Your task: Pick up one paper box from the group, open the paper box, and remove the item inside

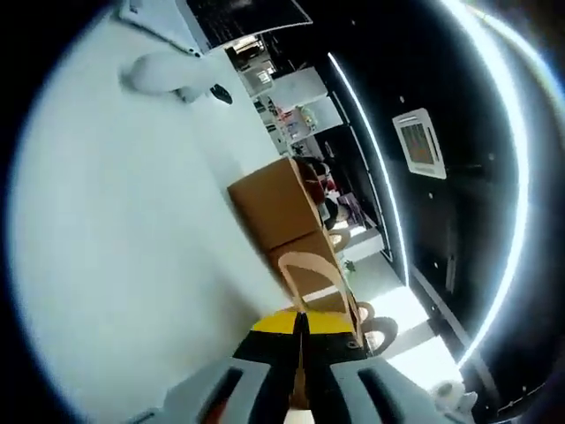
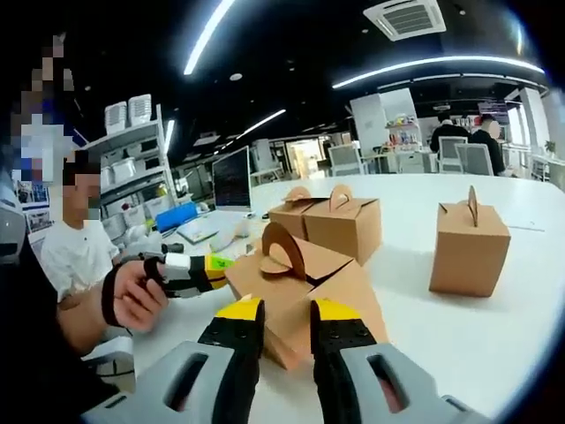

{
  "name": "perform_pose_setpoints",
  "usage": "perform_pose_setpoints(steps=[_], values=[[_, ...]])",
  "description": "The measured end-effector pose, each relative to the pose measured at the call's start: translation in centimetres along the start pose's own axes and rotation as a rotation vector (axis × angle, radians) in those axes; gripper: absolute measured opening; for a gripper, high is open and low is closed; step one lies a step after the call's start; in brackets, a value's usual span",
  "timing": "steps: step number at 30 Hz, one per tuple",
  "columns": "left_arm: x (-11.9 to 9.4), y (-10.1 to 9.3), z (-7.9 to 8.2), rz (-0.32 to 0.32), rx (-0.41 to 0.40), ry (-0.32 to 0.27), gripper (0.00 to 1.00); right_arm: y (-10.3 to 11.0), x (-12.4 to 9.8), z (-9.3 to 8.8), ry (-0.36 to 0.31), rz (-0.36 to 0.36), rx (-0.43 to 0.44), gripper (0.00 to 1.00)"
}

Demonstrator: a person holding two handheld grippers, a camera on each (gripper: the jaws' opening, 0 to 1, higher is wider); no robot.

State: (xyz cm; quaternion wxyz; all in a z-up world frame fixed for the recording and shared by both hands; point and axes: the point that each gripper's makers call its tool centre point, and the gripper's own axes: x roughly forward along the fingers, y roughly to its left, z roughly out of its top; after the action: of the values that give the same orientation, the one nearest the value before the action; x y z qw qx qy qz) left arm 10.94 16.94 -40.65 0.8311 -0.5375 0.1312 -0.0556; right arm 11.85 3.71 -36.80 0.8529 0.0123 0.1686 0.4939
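Held box: a brown paper box (image 2: pixel 296 291) sits lifted off the white table (image 2: pixel 494 327), tilted, right in front of the right gripper view; its arched handle tabs stand up at about 11 o'clock from the box's middle. In the left gripper view the same paper box (image 1: pixel 282 208) runs from the centre down toward 6 o'clock.

Left gripper (image 1: pixel 300 331): its yellow-tipped jaws are pressed together on the box's curved handle flap, with no gap showing. In the right gripper view this left gripper (image 2: pixel 199 269) comes in at 9 o'clock, carried by a hand (image 2: pixel 132 296) and touching the box's side.

Right gripper (image 2: pixel 287 318): jaws narrow, a slim gap between the yellow tips, set against the box's near lower face; a firm grip cannot be told.

Other boxes: a pair of boxes (image 2: pixel 340 221) stands at 12 o'clock behind the held one, touching each other; a single box (image 2: pixel 468 247) stands at 3 o'clock, well apart.

Background: a monitor (image 2: pixel 231 179) at 11 o'clock and chairs (image 2: pixel 463 157) at 2 o'clock.
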Motion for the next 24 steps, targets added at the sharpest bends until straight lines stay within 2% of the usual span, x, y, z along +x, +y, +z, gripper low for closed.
perform_pose_setpoints(steps=[5,7,13,20,22,24], values=[[0.4,0.4,-0.5,-0.003,-0.021,0.033,0.04,0.0,0.0,0.0,0.003,-0.003,-0.005,0.22],[0.4,0.6,-0.5,-0.001,0.006,0.033,0.04,0.1,0.0,0.0,0.007,-0.007,-0.021,0.22],[0.9,0.8,-1.5,0.005,0.041,0.058,0.04,-0.1,-0.1,-0.1,-0.003,0.007,0.005,0.22],[1.0,0.5,-1.9,0.007,0.058,0.072,0.04,0.0,-0.1,-0.1,-0.011,0.019,0.018,0.22],[1.0,0.4,-2.0,-0.001,0.031,0.063,0.04,0.0,-0.1,-0.1,-0.014,0.023,0.024,0.22],[1.3,0.8,-1.3,-0.010,-0.067,0.011,0.04,-0.5,-0.2,0.0,-0.020,0.018,0.034,0.19]])
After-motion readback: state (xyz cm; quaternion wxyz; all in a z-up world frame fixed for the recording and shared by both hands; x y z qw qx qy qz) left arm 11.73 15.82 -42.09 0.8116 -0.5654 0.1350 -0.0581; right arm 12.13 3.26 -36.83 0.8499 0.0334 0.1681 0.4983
